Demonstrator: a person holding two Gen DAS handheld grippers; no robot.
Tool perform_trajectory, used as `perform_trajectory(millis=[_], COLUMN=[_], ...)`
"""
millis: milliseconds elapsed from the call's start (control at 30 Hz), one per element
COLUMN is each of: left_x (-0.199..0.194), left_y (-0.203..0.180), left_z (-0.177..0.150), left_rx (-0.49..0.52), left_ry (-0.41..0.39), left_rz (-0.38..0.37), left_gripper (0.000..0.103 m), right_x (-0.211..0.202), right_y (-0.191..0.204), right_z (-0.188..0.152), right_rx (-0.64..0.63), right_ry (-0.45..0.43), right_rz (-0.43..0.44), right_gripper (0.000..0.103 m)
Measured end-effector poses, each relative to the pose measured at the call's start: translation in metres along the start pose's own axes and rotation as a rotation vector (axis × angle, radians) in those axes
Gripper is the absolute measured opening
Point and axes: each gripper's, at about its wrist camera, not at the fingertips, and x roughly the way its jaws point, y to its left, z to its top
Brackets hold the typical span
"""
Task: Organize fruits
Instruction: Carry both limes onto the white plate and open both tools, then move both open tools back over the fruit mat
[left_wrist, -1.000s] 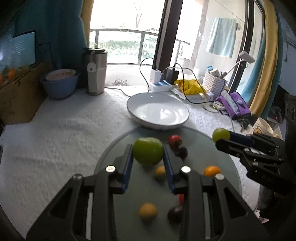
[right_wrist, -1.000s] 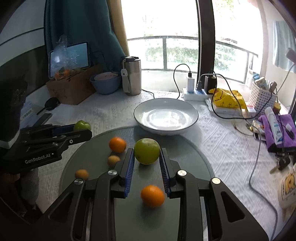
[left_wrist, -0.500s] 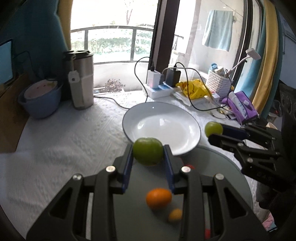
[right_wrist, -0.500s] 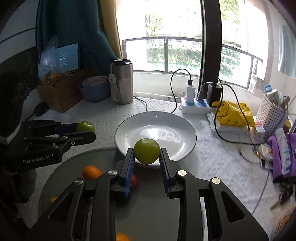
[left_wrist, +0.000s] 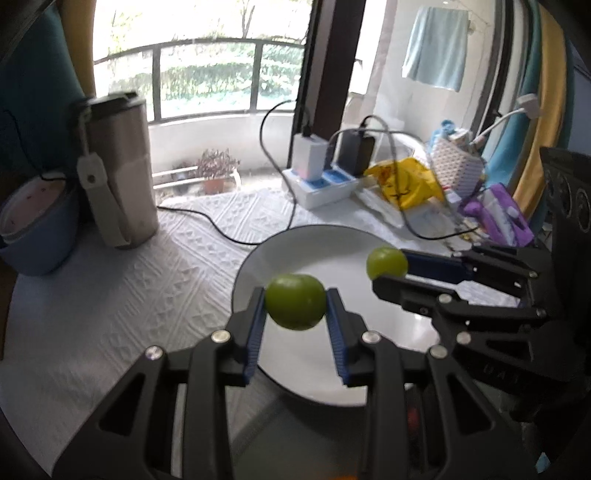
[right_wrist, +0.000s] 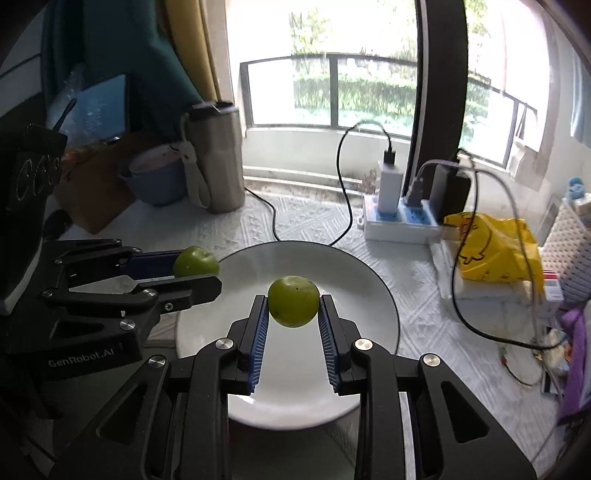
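Both grippers, left gripper (left_wrist: 295, 304) and right gripper (right_wrist: 293, 302), each clamp a green fruit (left_wrist: 295, 301) seemingly just above the white plate (right_wrist: 373, 295).

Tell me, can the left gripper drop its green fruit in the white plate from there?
Probably yes. The left gripper holds its green fruit over the white plate, which looks bare; the right gripper sits beside it, not underneath.
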Motion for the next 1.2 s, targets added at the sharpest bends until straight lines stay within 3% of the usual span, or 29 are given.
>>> perform_trajectory(millis=[200,567,700,833,1200], left_x=[0.021,0.030,0.024,0.008,-0.044], left_y=[0.012,0.019,0.014,0.010,-0.003], left_z=[0.006,0.002,0.003,0.003,-0.009], left_rx=[-0.019,-0.036,-0.032,-0.030,-0.037], left_ry=[0.039,0.072,0.065,0.040,-0.013], left_rz=[0.012,0.012,0.027,0.025,0.042], left_gripper=[0.033,0.034,0.035,0.045,0.046], right_x=[0.033,0.048,0.043,0.029,-0.027], right_y=[-0.003,-0.004,-0.004,-0.004,-0.002], right_z=[0.007,0.011,0.011,0.009,-0.007], right_rx=[0.015,0.044,0.053,0.061,0.089], right_ry=[0.051,0.078,0.075,0.062,0.014], right_rz=[0.012,0.023,0.018,-0.001,-0.021], right_gripper=[0.030,0.030,0.030,0.036,0.039])
